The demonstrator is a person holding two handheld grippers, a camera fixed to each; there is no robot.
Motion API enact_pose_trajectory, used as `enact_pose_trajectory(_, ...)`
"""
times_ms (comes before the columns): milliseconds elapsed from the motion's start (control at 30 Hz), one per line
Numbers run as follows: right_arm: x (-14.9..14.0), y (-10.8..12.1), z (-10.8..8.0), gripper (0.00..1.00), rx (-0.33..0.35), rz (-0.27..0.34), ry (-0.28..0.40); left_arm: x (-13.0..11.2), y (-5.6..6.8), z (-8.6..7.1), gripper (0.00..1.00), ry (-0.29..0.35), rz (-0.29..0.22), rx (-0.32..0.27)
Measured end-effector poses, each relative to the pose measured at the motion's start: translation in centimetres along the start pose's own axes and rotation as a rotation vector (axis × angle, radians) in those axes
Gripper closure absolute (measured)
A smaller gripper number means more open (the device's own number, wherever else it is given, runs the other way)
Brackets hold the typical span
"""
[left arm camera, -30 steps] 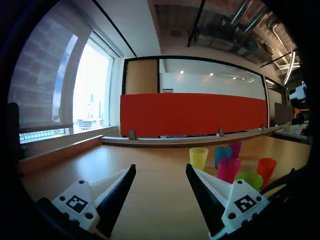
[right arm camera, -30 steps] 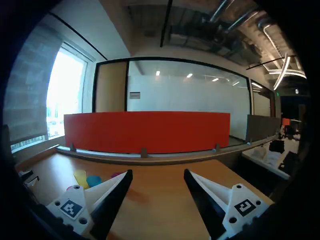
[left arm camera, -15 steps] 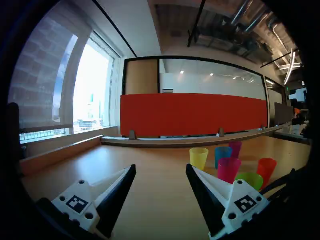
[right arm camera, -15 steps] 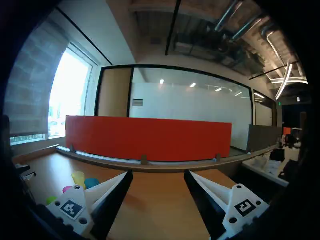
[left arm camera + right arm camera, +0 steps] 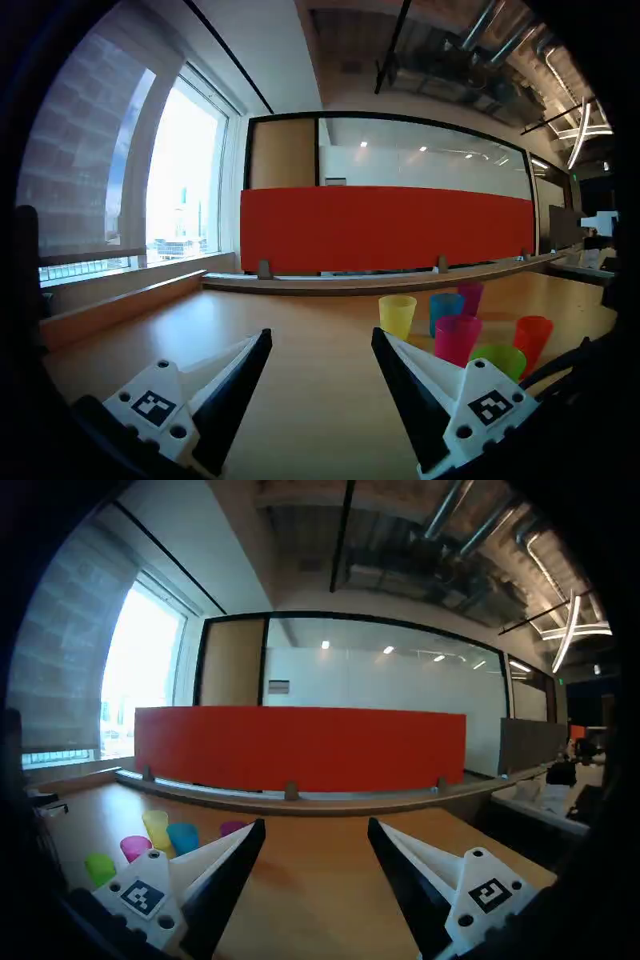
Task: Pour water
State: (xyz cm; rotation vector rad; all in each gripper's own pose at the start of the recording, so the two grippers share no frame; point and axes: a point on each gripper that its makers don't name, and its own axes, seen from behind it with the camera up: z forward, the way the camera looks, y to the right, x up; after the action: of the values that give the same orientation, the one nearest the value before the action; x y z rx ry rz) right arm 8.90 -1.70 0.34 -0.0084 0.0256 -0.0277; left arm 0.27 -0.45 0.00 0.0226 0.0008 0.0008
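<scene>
Pale wooden desk [image 5: 320,416] runs back to a red divider [image 5: 384,228], with a bright window [image 5: 184,184] off to one side. Six plastic cups stand bunched on the desk: the yellow cup [image 5: 398,314], blue cup [image 5: 445,308] and purple cup [image 5: 470,294] behind, the pink cup [image 5: 457,338], green cup [image 5: 498,358] and orange cup [image 5: 533,336] in front. In the left gripper view they sit just past the right-hand finger. In the right gripper view they lie off to the left, farther away. Which of them holds water cannot be told (none shows its inside from this low angle).

The risk, as I judge it, lies in the crowding. The cups stand close together, so a finger sliding in for one could nudge a neighbour over, and such light cups would likely tip easily. A squeeze too hard might buckle the wall and slop water onto the wood.

The left gripper [image 5: 320,336] is held low and level over the desk, pointing at the divider, its jaws wide apart with nothing between them. The right gripper [image 5: 314,826] is posed alike: low, level, jaws spread and empty.
</scene>
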Motion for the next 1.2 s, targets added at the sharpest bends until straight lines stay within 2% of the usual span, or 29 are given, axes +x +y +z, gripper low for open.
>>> enact_pose_trajectory(400, -5.4, 2.1, 0.0, 0.01, -0.035, 0.048, -0.020, 0.1, -0.1, 0.0, 0.08, 0.000, 0.000, 0.000)
enact_pose_trajectory(800, -8.2, 2.2, 0.0, 0.01, -0.020, 0.053, -0.033, 0.2, 0.0, 0.0, 0.08, 0.000, 0.000, 0.000)
enact_pose_trajectory(1200, -8.8, 2.1, -0.4, 0.00, -0.015, 0.033, -0.023, 0.1, 0.0, 0.0, 0.07, 0.000, 0.000, 0.000)
